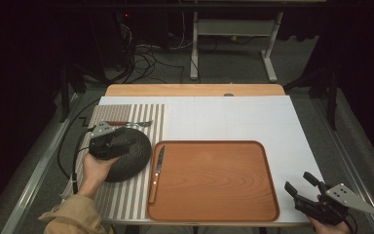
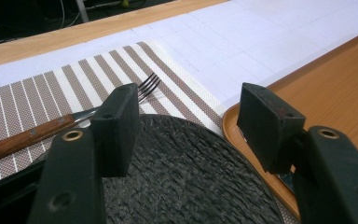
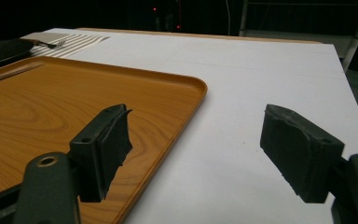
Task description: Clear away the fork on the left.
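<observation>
One thing already lies in the flat brown wooden tray: a knife with a wooden handle, close to the tray's left rim. Two more things sit on the striped brown-and-white place mat, so I think the job is only partly done. They are a round dark woven mat and a fork with a wooden handle.

The left gripper hovers right over the round dark woven mat. Its jaws are spread wide apart and hold nothing. In the left gripper view the woven mat lies just under and between the two jaws, and the fork lies just past it, on the stripes. I cannot tell if the jaws touch the mat yet.

The right gripper waits well apart, at the near right corner of the white table top. Its jaws are spread too, with nothing between them.
</observation>
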Demonstrator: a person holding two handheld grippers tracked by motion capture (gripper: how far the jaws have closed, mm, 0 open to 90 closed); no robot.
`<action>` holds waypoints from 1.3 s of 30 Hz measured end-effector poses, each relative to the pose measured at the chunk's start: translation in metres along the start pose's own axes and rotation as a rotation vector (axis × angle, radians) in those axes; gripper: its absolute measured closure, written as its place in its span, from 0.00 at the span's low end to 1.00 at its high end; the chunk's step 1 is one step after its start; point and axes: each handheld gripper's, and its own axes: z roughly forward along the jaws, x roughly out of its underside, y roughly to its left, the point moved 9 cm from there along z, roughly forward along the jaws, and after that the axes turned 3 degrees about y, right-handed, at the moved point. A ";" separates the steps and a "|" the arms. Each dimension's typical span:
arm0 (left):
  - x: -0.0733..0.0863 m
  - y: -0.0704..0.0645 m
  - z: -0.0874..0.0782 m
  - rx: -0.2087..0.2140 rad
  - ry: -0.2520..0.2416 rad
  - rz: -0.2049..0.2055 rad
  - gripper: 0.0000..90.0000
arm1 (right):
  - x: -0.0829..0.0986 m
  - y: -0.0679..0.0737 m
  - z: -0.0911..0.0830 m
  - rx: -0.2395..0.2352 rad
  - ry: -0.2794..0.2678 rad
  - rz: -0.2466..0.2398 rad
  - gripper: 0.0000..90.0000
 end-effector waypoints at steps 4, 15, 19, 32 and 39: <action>-0.003 0.003 0.003 -0.003 0.005 0.001 0.41 | 0.000 0.000 0.000 0.001 -0.001 0.003 0.27; -0.008 0.007 0.013 0.001 0.027 -0.001 0.41 | 0.000 0.000 0.000 -0.001 0.002 0.005 0.27; -0.009 0.009 0.016 0.000 0.032 -0.002 0.41 | 0.000 -0.001 0.001 -0.001 0.003 0.003 0.27; -0.017 0.012 0.024 -0.010 0.050 0.010 0.41 | 0.001 0.000 0.001 -0.003 0.004 0.003 0.27; -0.019 0.015 0.029 -0.013 0.063 -0.003 0.41 | 0.001 -0.001 0.001 -0.003 0.005 0.002 0.27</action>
